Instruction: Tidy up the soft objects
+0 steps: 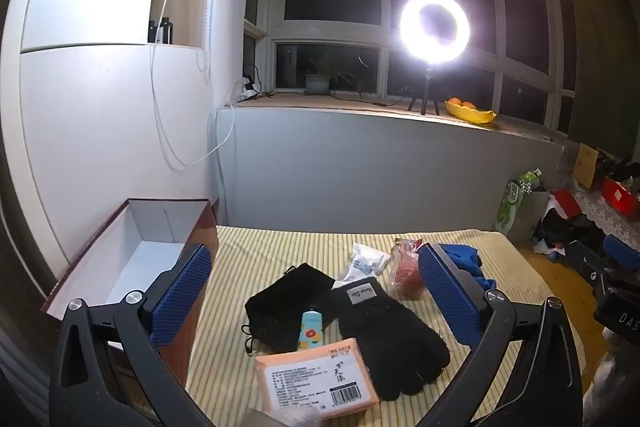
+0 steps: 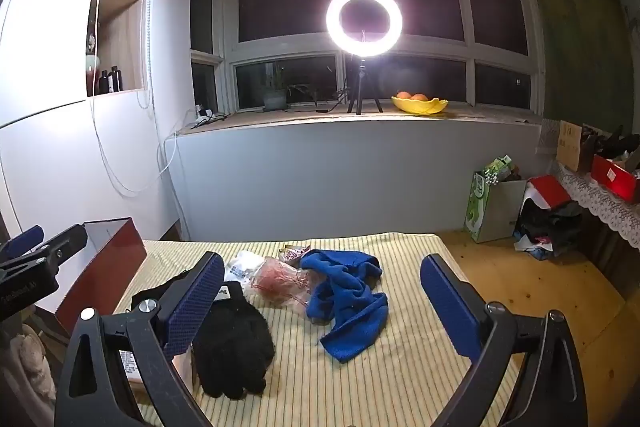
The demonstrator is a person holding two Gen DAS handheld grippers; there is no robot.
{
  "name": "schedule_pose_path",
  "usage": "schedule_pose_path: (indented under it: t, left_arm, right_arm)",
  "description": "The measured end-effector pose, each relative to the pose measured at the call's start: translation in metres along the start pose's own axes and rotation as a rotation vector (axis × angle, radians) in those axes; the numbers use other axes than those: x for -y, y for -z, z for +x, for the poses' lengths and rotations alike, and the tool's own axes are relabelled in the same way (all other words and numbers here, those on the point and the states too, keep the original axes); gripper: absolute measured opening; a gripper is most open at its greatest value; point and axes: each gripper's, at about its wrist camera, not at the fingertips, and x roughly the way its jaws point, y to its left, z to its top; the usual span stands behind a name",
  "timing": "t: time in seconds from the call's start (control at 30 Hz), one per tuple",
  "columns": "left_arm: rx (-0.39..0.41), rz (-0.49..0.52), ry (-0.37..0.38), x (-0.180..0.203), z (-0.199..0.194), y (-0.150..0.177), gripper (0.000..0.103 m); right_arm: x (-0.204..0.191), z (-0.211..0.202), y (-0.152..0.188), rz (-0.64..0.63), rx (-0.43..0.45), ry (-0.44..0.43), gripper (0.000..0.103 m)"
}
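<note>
Soft items lie on a striped yellow cloth (image 1: pixel 280 247). In the left wrist view there are a black glove (image 1: pixel 392 339), a black pouch (image 1: pixel 284 299), an orange tissue pack (image 1: pixel 316 379), a small hand-cream tube (image 1: pixel 311 331), a white packet (image 1: pixel 364 261), a red plastic bag (image 1: pixel 406 269) and a blue cloth (image 1: pixel 468 259). My left gripper (image 1: pixel 316 303) is open above the pouch and glove, holding nothing. In the right wrist view the glove (image 2: pixel 236 339), red bag (image 2: pixel 280 283) and blue cloth (image 2: pixel 348 299) show. My right gripper (image 2: pixel 322 303) is open above the blue cloth, empty.
An open red-brown box (image 1: pixel 132 251) with a white inside stands at the cloth's left edge; it also shows in the right wrist view (image 2: pixel 104 267). A ring light (image 2: pixel 363 22) and a yellow fruit bowl (image 2: pixel 419 103) sit on the windowsill. Bags and clutter (image 2: pixel 540 215) lie at the right.
</note>
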Motion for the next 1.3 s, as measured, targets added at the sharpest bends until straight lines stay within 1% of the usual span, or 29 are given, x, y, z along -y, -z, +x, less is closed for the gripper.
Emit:
schedule_pose_path:
  t: [0.07,0.17,0.2,0.27,0.33,0.4,0.83,1.3]
  left_arm:
    - [-0.007,0.006,0.013,0.0,-0.001,0.001,0.103]
    - [0.001,0.008,0.001,-0.001,-0.005,0.002,0.103]
    - [0.001,0.008,0.0,-0.002,-0.007,0.003,0.103]
    - [0.004,0.008,-0.009,-0.004,-0.012,0.004,0.103]
    - [-0.017,0.017,-0.003,0.008,0.003,0.006,0.103]
    - [-0.025,0.009,-0.001,0.002,0.005,0.008,0.103]
    - [-0.016,-0.008,-0.007,-0.003,0.002,0.006,0.103]
    - [-0.006,-0.004,-0.008,0.0,0.0,0.002,0.103]
  right_arm:
    - [0.001,0.0,-0.001,0.0,0.002,0.001,0.097]
    - [0.004,0.0,-0.003,0.001,0.009,0.011,0.097]
    - [0.0,0.005,0.004,0.001,0.01,0.015,0.097]
    - [0.002,0.005,0.004,-0.001,0.011,0.011,0.097]
    - [0.001,0.007,0.008,0.001,0.009,0.011,0.097]
    - [0.003,0.007,0.009,0.003,0.006,0.005,0.097]
    - [0.001,0.009,0.006,-0.01,-0.004,0.01,0.097]
    - [0.002,0.011,0.003,-0.014,-0.003,0.019,0.097]
